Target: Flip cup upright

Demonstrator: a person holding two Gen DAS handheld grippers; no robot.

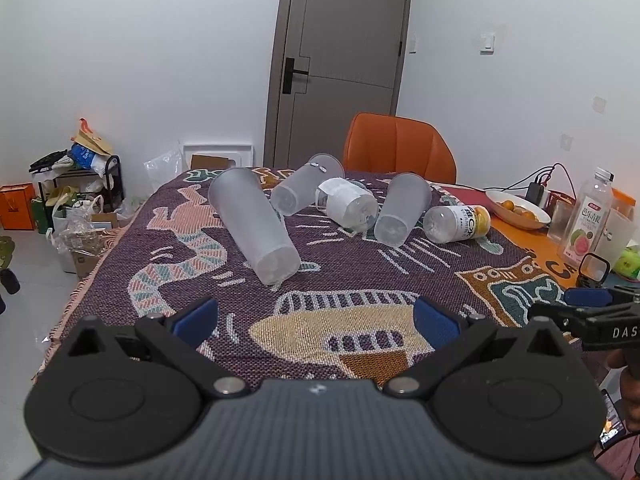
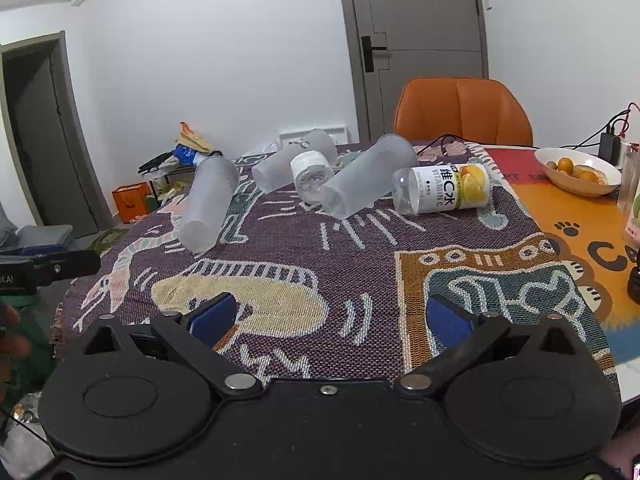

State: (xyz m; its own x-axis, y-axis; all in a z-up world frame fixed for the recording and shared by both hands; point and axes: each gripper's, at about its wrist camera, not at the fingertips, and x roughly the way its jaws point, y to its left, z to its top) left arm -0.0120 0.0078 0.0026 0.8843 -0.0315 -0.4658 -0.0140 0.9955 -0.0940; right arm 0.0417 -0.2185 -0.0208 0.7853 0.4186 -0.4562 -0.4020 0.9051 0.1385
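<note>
Three frosted plastic cups lie on their sides on the patterned cloth (image 1: 360, 272): a large one at the left (image 1: 252, 224) (image 2: 208, 204), one at the back (image 1: 306, 190) (image 2: 292, 164), one at the right (image 1: 402, 210) (image 2: 368, 176). Two clear bottles lie among them, one white-labelled (image 1: 350, 208) (image 2: 312, 176), one with an orange vitamin label (image 1: 456, 222) (image 2: 442, 188). My left gripper (image 1: 316, 318) is open and empty, short of the cups. My right gripper (image 2: 328, 318) is open and empty, also near the front edge; it shows in the left wrist view (image 1: 588, 304).
An orange chair (image 1: 398, 148) stands behind the table. At the right are a bowl of oranges (image 1: 518, 206) (image 2: 578, 170), an upright guava drink bottle (image 1: 588, 220), a charger with cables (image 1: 534, 190) and glasses. Boxes and bags crowd the floor at the left (image 1: 72, 208).
</note>
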